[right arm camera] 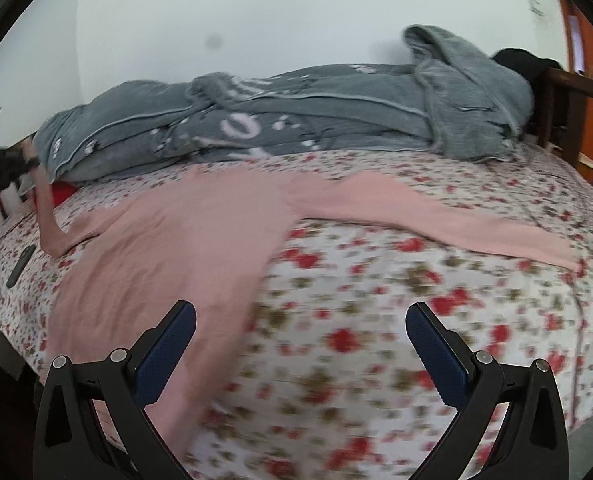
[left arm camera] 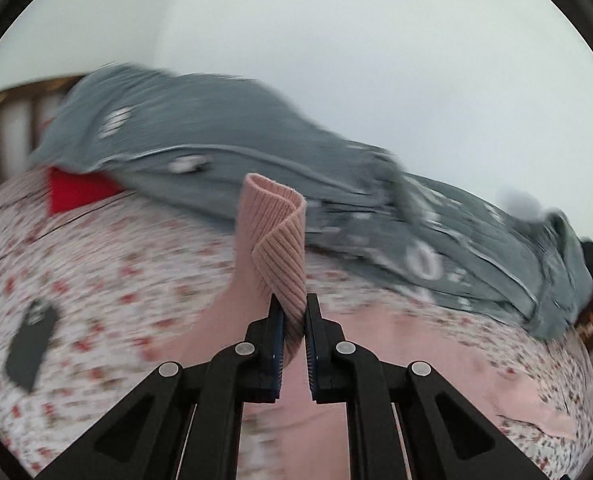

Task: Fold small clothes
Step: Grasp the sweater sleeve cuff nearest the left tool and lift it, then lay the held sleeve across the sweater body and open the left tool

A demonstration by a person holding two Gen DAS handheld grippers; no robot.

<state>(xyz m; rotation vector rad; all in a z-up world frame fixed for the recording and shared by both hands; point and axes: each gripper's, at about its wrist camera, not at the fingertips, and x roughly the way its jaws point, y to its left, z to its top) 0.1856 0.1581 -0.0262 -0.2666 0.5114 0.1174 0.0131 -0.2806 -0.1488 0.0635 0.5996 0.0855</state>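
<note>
Pink top [right arm camera: 184, 240] on bed [right arm camera: 376, 320]: left gripper [left arm camera: 294, 312] clamps its ribbed cuff [left arm camera: 276, 236], apparently mid-fold; right gripper [right arm camera: 300, 344] agape, next takes far sleeve.

Floral bed [right arm camera: 376, 320] bears pink top [right arm camera: 168, 248], grey blanket [right arm camera: 296, 120] (bunched), phone [left arm camera: 30, 354]

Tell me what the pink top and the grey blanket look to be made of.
Pink top: seems a fine ribbed knit, matte and soft; the cuff pinched in the left gripper shows close ribs. Grey blanket: looks like thick plush or fleece, matte, with stitched lines and pale printing; blur leaves the exact fabric open.
</note>
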